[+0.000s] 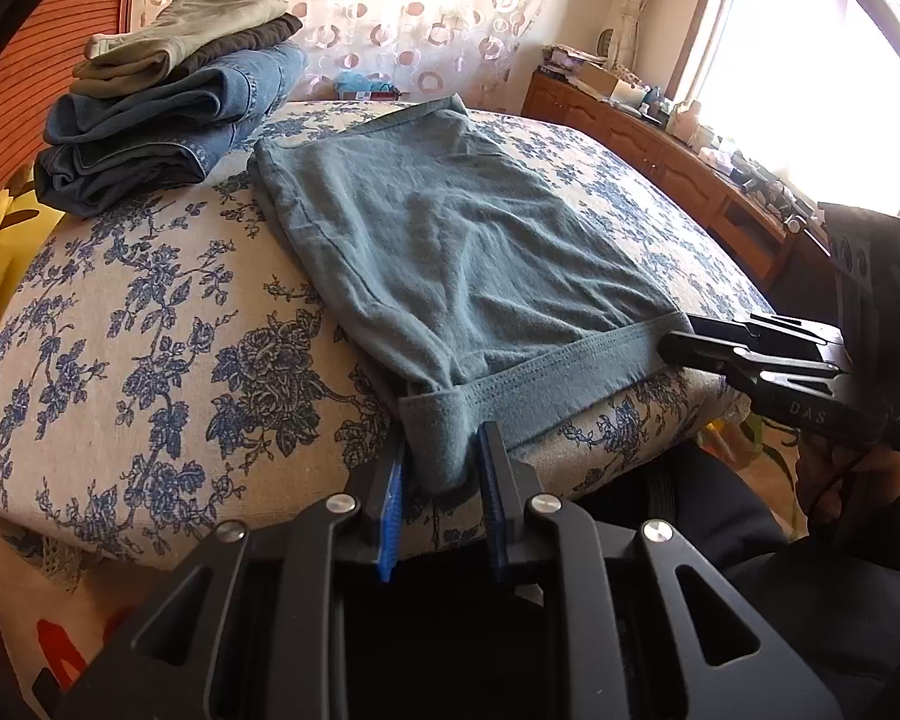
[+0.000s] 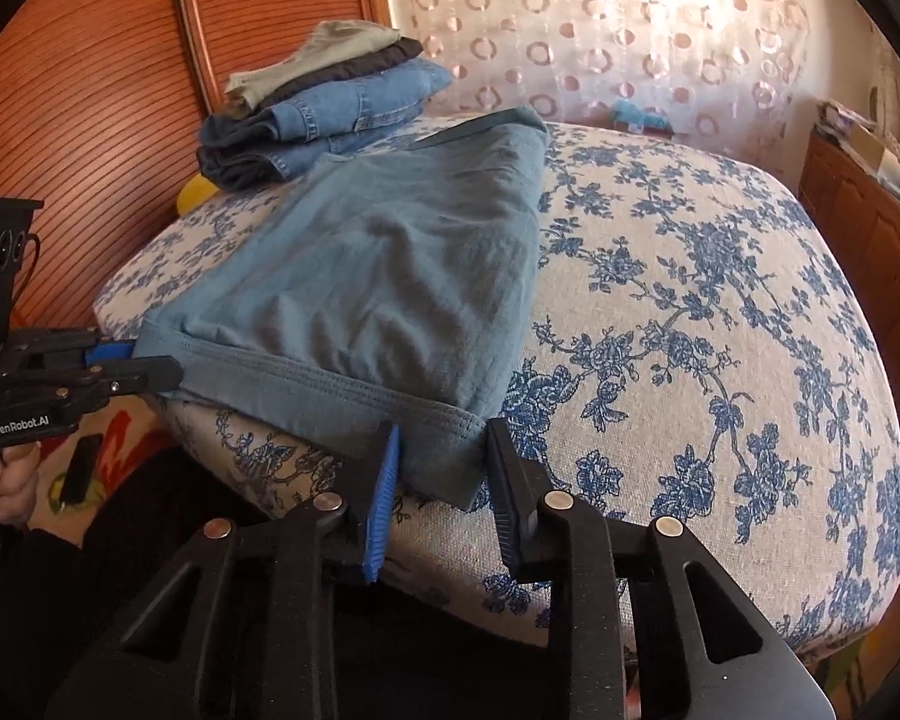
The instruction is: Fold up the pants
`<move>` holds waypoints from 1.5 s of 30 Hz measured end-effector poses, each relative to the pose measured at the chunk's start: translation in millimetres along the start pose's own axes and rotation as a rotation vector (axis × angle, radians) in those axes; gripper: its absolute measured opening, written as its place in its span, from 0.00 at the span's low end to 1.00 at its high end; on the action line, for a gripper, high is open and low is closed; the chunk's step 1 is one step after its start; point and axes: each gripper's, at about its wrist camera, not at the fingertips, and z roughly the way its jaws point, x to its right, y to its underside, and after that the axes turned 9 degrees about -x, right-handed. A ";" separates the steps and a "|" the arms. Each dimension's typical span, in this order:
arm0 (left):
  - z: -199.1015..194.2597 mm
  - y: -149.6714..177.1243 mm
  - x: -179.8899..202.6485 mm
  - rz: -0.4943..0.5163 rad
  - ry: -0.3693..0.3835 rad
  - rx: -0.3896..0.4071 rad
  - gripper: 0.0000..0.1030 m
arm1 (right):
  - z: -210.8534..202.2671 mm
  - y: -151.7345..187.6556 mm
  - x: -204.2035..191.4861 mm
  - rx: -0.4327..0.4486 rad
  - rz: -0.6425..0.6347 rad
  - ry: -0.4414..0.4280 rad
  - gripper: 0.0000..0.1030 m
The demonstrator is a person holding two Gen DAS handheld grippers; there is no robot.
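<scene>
Teal pants (image 1: 450, 228) (image 2: 390, 264) lie folded lengthwise on a blue-flowered cloth surface (image 1: 150, 330) (image 2: 690, 300). Their waistband (image 1: 546, 372) (image 2: 330, 384) runs along the near edge. My left gripper (image 1: 442, 444) (image 2: 153, 360) is shut on the waistband's left corner, and the cloth fills the gap between its pads. My right gripper (image 2: 443, 438) (image 1: 681, 333) is shut on the waistband's right corner, which droops over the edge between its fingers. The far end of the pants reaches toward the back of the surface.
A stack of folded jeans and other trousers (image 1: 168, 96) (image 2: 324, 114) sits at the back left, close to the pants. A slatted wooden panel (image 2: 90, 90) stands behind it. A cluttered wooden sideboard (image 1: 690, 168) runs under the bright window on the right. A yellow object (image 1: 0, 252) lies left.
</scene>
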 end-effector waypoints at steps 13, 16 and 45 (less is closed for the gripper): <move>-20.7 -4.2 -0.3 -0.016 0.039 0.077 0.07 | -22.2 -15.1 -3.8 0.098 -0.006 -0.065 0.07; -25.7 -5.9 -0.7 -0.021 0.042 0.096 0.07 | -25.4 -18.6 -5.1 0.115 -0.012 -0.064 0.07; 9.2 -132.5 -54.7 -0.013 -0.093 0.167 0.07 | 16.9 -150.9 14.9 0.170 -0.072 0.008 0.06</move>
